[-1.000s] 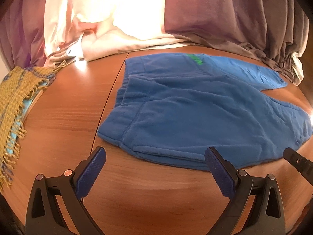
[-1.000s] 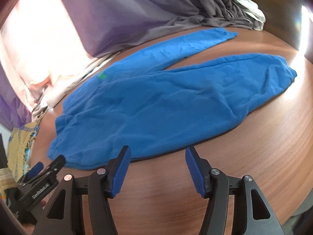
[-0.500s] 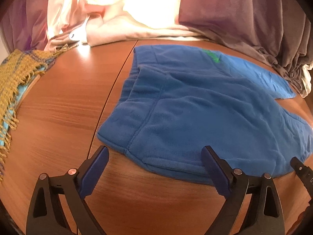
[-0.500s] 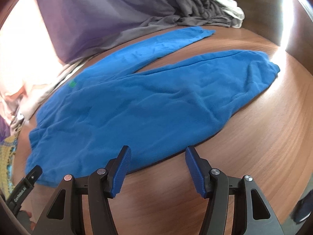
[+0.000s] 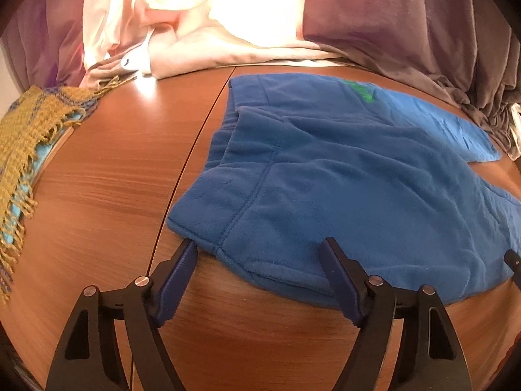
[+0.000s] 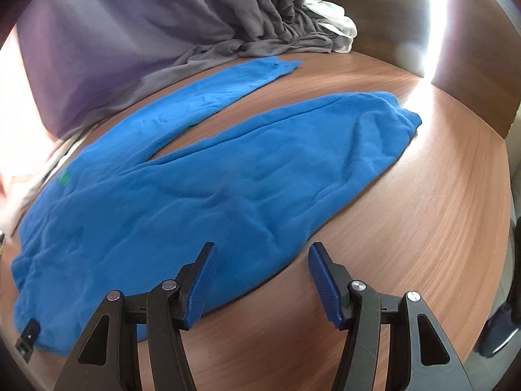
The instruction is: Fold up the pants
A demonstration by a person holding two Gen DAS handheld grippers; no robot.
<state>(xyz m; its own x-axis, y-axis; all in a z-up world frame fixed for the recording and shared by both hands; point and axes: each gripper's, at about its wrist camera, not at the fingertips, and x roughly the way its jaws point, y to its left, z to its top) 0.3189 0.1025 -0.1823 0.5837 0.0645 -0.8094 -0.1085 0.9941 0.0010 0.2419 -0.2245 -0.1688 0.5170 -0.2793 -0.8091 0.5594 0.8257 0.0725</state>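
Item: blue fleece pants (image 5: 325, 176), lying flat on a brown wooden table (image 5: 107, 176), waistband toward the lower left of the left wrist view, both legs spread apart in a V toward the upper right of the right wrist view; not yet folded

Left gripper (image 5: 259, 262): jaws closing, with the near corner of the waistband between them at the bottom centre of the frame; the left pad sits just beside the corner of the cloth, the right pad stands over the fleece; no pinch yet visible

Right gripper (image 6: 260, 267): jaws part-way open, nothing clamped; the near edge of the thigh of the lower leg lies between and just ahead of the pads at the bottom centre of the frame

Surroundings: a yellow fringed scarf (image 5: 29, 143) at the left edge, pale cloth (image 5: 208, 45) at the top and grey curtain folds (image 6: 280, 26) at the upper middle, touching the far leg's cuff

Risks, as judged:
- Left pads may catch only the top layer of the waistband, since the cloth is doubled there; the lower layer would then trail and the fold would come out uneven
- Pads may scrape the table and skid off thick fleece, leaving the corner bunched
- Right jaws may take too little of the edge, so the leg slips free when lifted
- Uneven lifting between the two hands would twist the seat
- The far leg could drag against the grey curtain
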